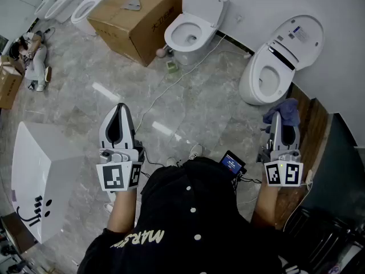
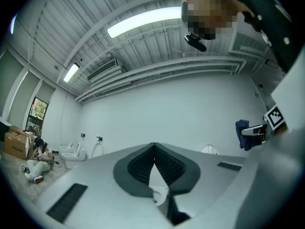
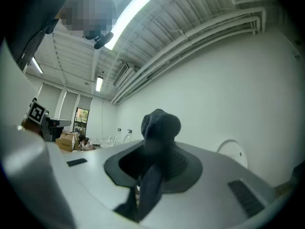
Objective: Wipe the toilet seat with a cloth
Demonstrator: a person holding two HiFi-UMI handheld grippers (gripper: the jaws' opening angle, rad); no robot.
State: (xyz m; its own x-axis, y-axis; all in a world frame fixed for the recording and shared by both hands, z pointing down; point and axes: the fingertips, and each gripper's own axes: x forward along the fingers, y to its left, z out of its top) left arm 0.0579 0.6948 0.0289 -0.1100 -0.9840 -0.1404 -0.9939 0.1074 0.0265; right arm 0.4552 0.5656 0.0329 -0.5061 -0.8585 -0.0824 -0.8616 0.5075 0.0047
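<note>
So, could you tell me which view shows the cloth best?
The right gripper view: the blue cloth fills the centre, clamped in the tongs of the right gripper. The head view shows it as a small bundle at that gripper's tip; the left gripper view shows only a blue scrap at its right edge.

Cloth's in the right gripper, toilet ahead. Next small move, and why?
Probably ease the right gripper forward and down toward the toilet seat just ahead of it. Its jaws are shut on the blue cloth, the lid is up, and the cloth is not yet on the seat. The left gripper is shut and empty.
</note>
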